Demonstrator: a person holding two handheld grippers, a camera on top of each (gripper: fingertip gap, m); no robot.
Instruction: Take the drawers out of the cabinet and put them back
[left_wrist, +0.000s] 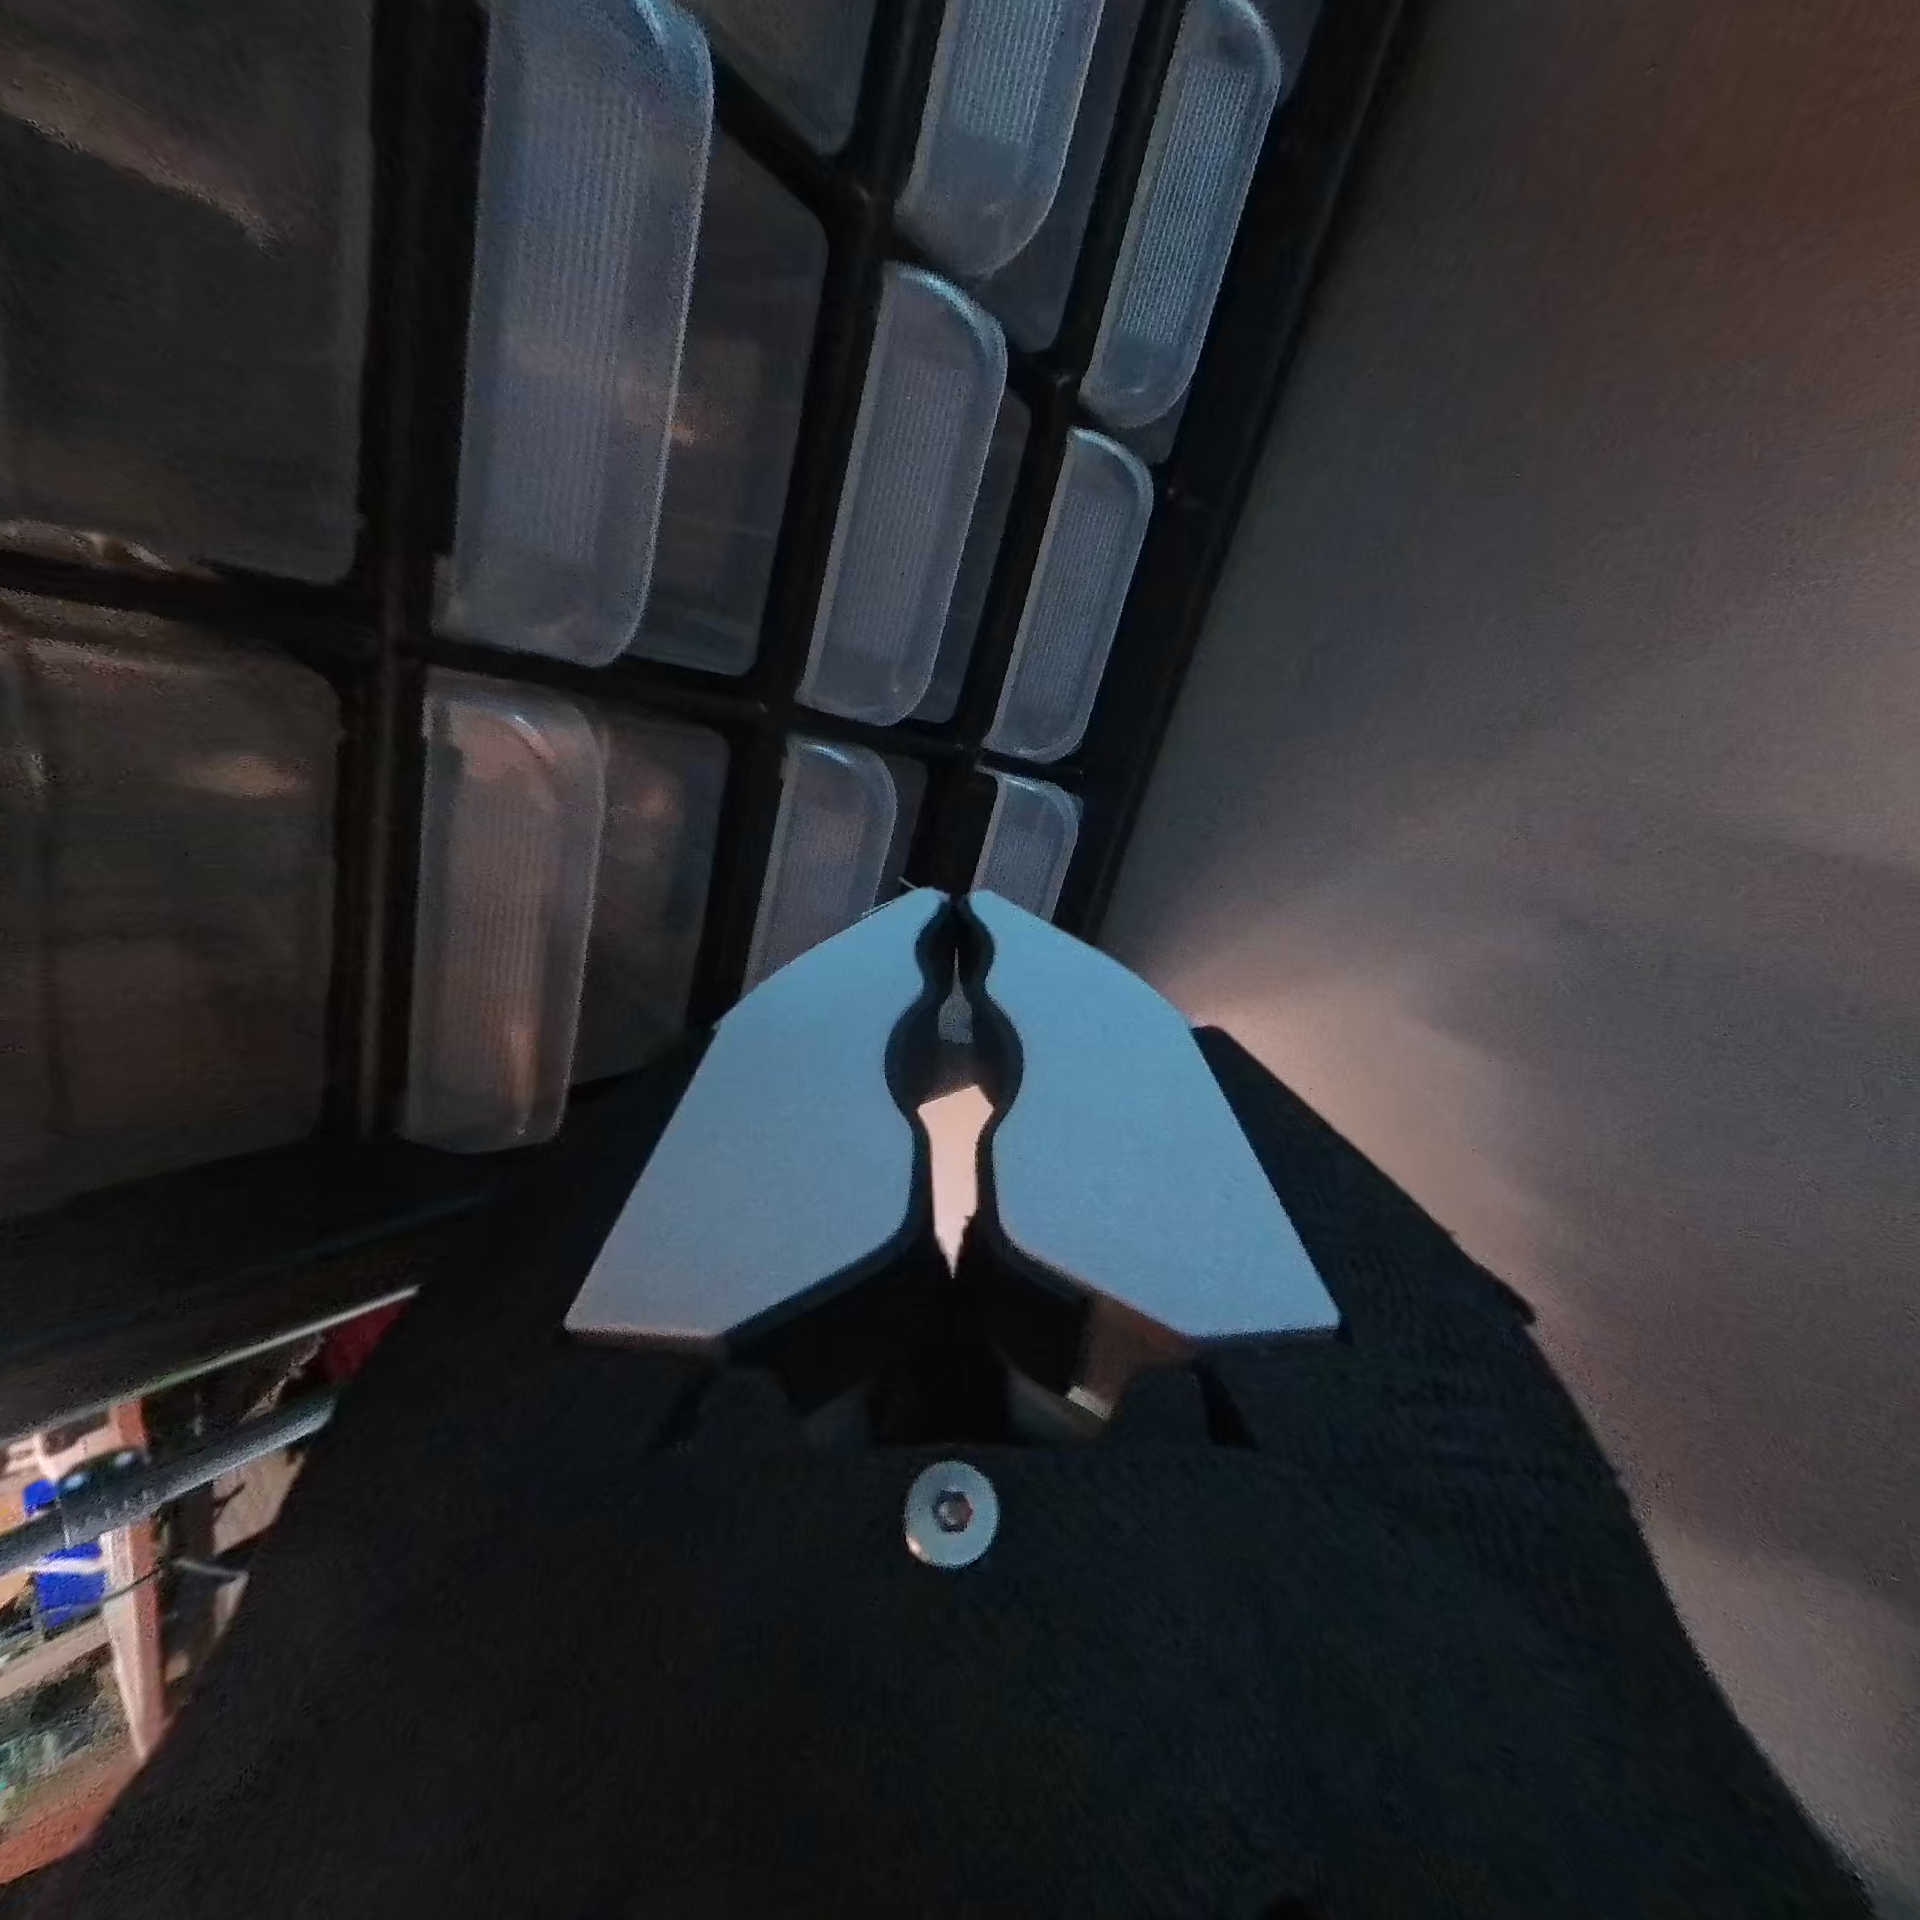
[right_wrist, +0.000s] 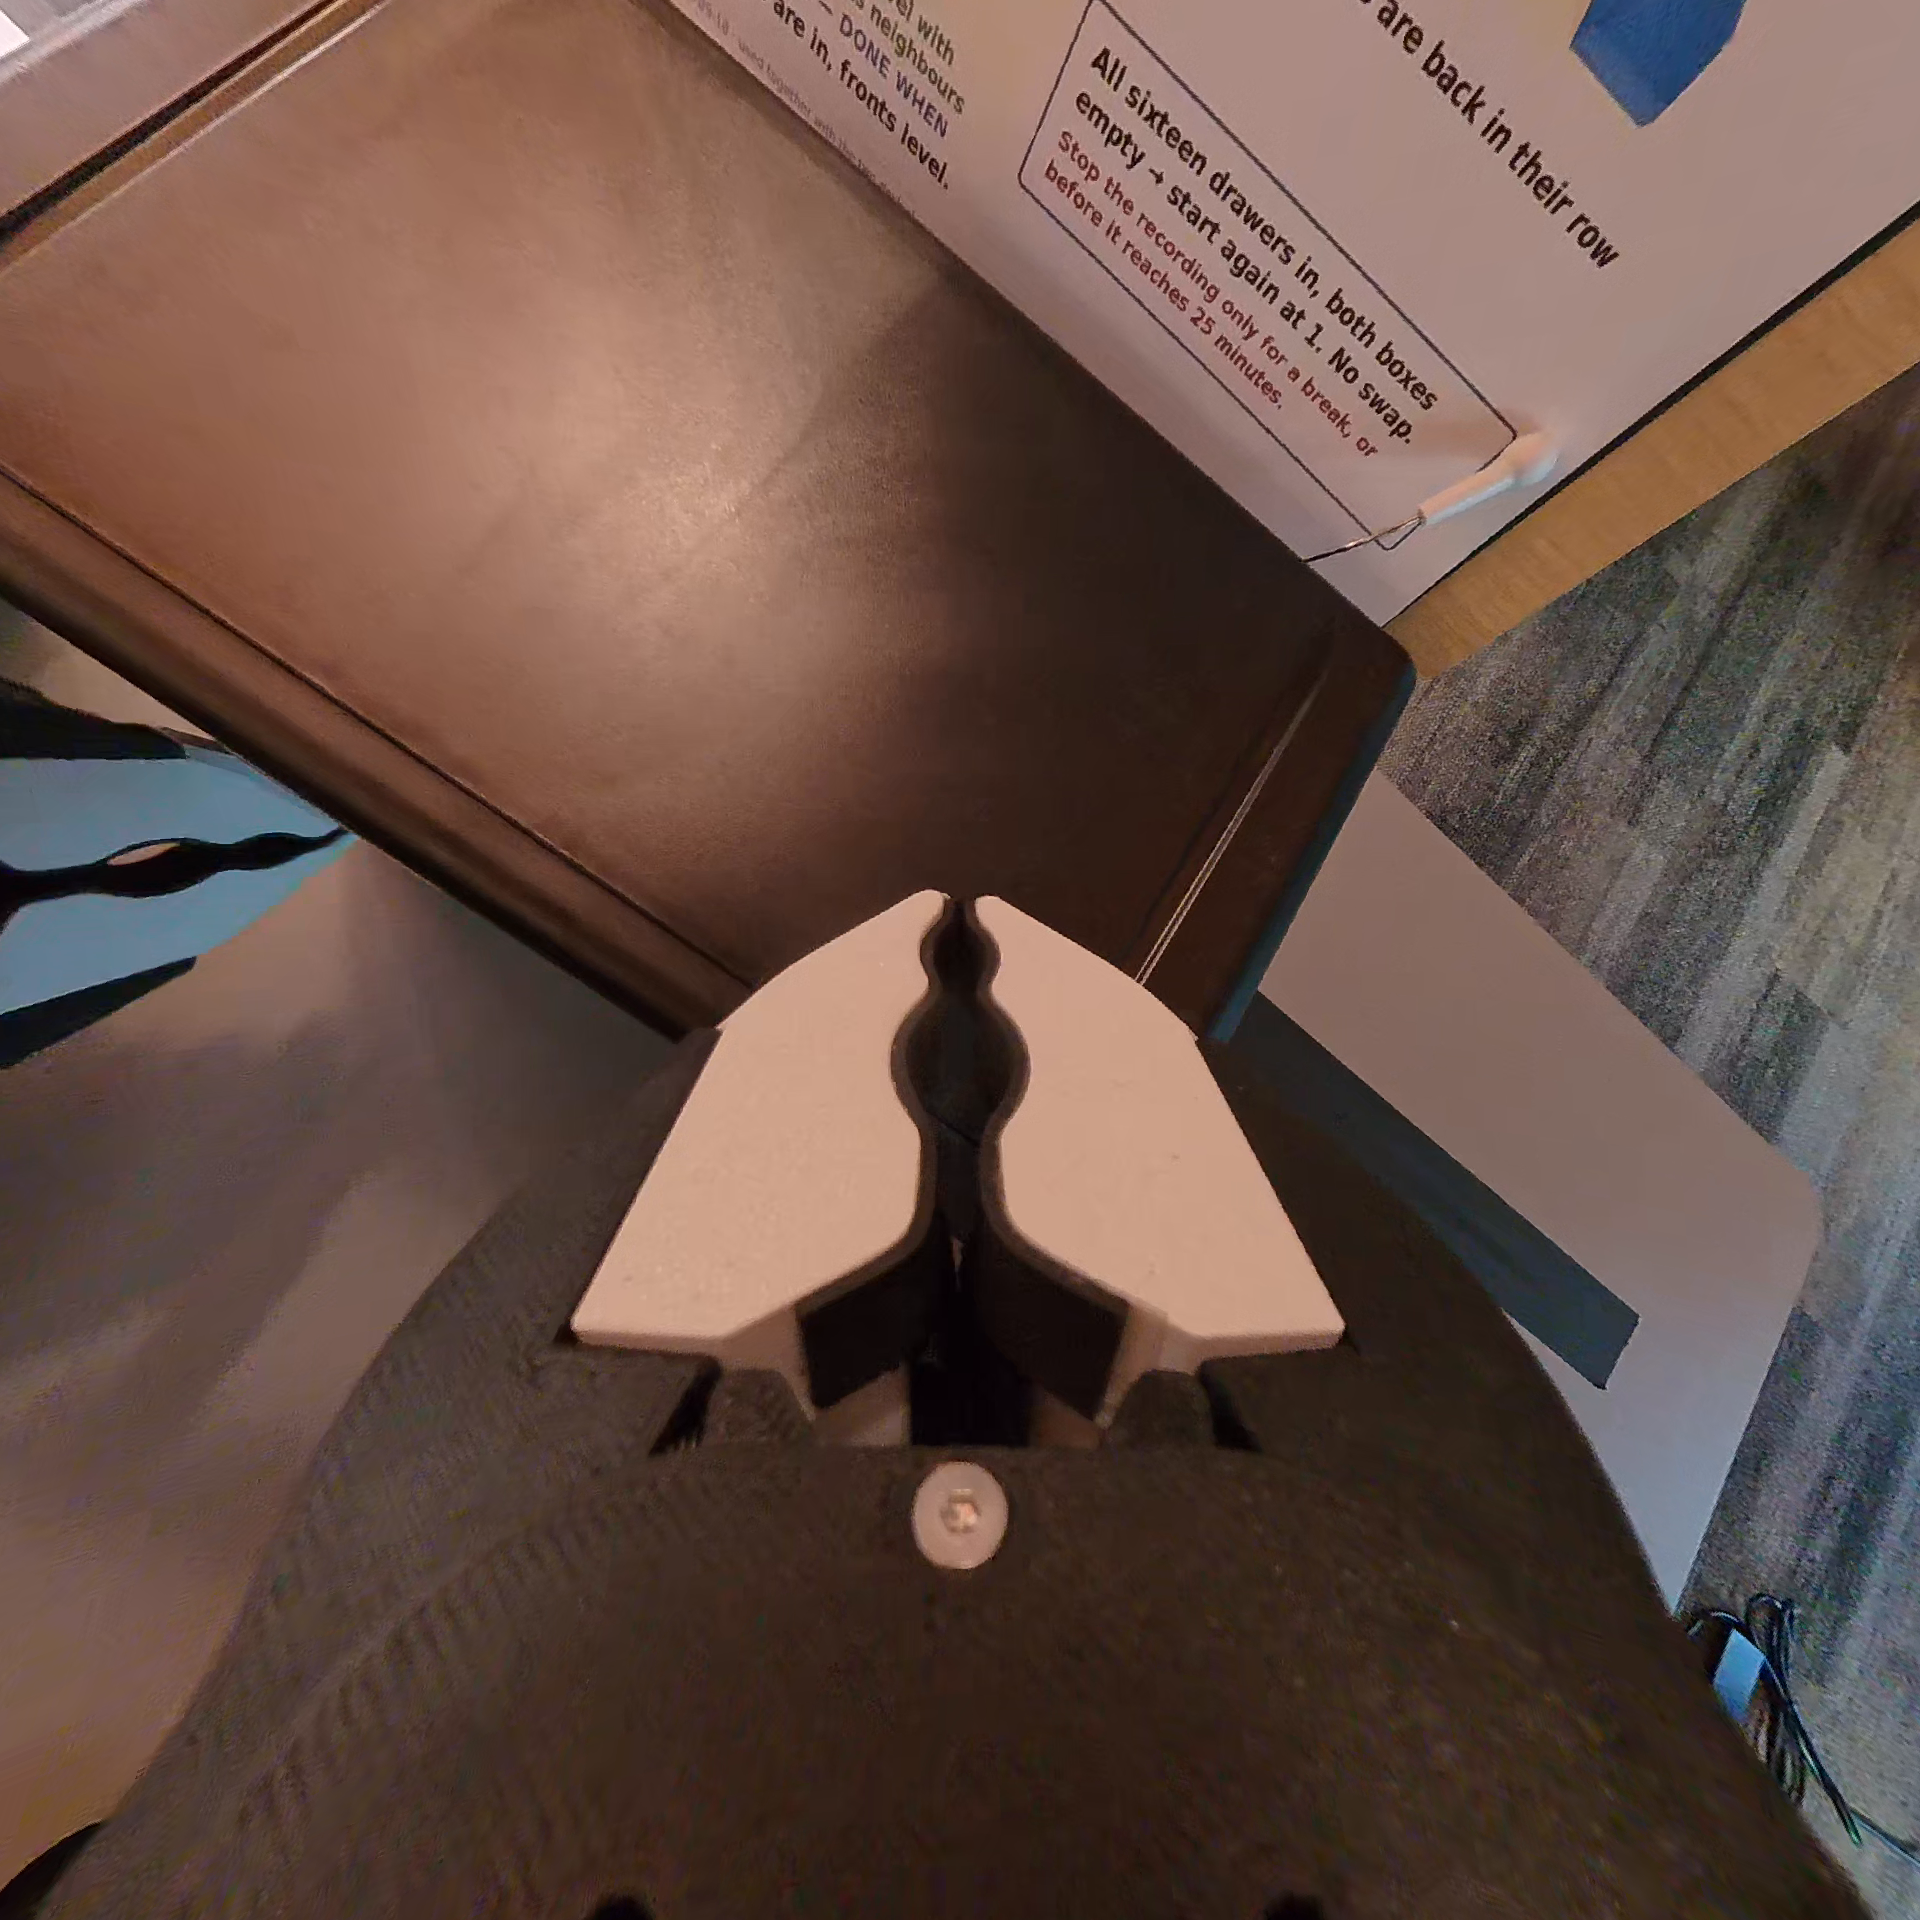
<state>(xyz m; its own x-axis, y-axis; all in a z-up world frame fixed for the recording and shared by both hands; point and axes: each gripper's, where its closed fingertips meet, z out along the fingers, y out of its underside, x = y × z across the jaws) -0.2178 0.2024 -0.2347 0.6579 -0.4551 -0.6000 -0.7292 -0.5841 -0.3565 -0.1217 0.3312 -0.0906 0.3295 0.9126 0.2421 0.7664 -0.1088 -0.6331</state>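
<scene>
The cabinet (left_wrist: 393, 436) has a black frame and several translucent drawers (left_wrist: 582, 343), all seated in their slots. It fills the upper left of the left wrist view, seen tilted. My left gripper (left_wrist: 961, 909) is shut and empty, with its tips just in front of the lowest drawers near the cabinet's corner. In the right wrist view a smooth dark outer panel of the cabinet (right_wrist: 623, 468) fills the middle. My right gripper (right_wrist: 961, 906) is shut and empty, with its tips over that panel's near edge. The left gripper (right_wrist: 156, 862) also shows at the left edge there.
The white table top (left_wrist: 1558, 623) runs beside the cabinet. A printed instruction sheet (right_wrist: 1351, 156) lies behind the cabinet with a thin white-tipped wire (right_wrist: 1486, 483) on it. Past the table edge (right_wrist: 1507, 1039) there is grey carpet (right_wrist: 1714, 727) with cables (right_wrist: 1766, 1683).
</scene>
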